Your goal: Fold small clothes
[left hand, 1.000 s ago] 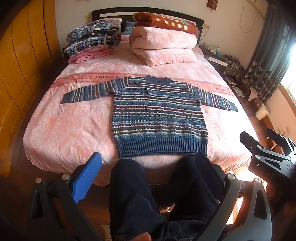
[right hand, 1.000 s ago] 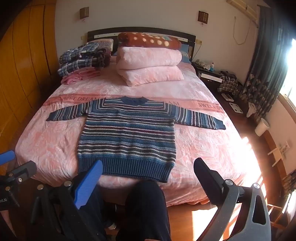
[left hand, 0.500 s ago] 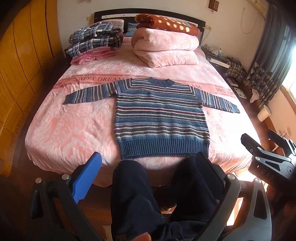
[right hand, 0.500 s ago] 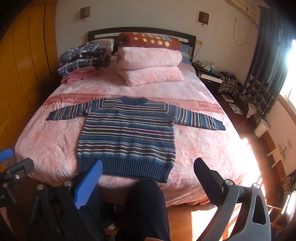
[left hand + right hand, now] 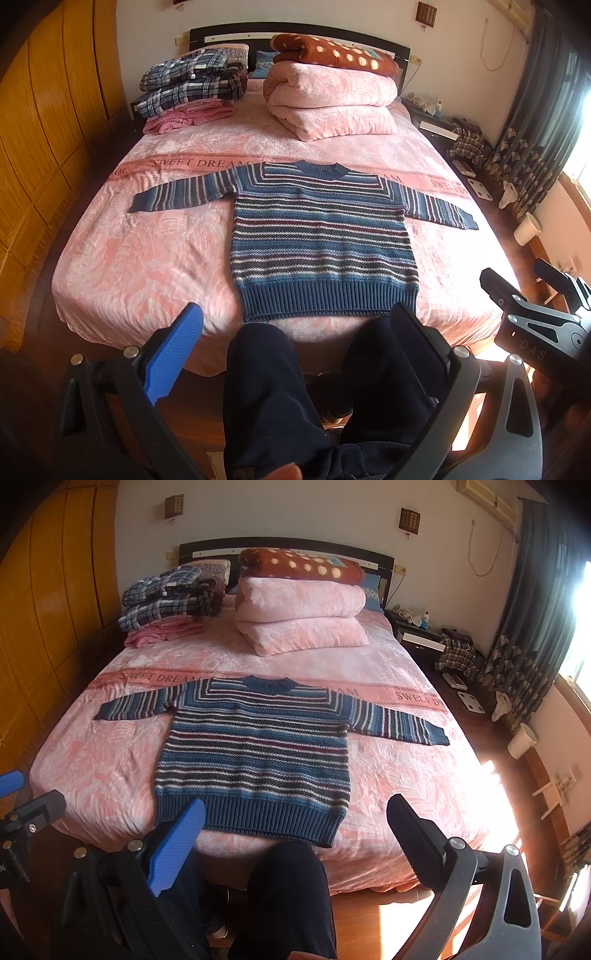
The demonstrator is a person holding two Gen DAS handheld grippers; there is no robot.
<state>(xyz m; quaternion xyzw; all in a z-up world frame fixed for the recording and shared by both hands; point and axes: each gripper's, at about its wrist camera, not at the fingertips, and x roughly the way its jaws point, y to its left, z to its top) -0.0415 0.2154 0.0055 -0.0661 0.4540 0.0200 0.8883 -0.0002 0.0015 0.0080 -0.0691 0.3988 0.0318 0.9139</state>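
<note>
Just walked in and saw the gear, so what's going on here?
A person stands at the foot of the bed with a two-finger gripper in each hand, about to fold clothes. A striped sweater lies flat on the bedspread, sleeves spread out, not yet folded. The left gripper and right gripper are both open, held short of the sweater's hem, touching nothing. Folded plaid clothes and quilts sit near the headboard.
</note>
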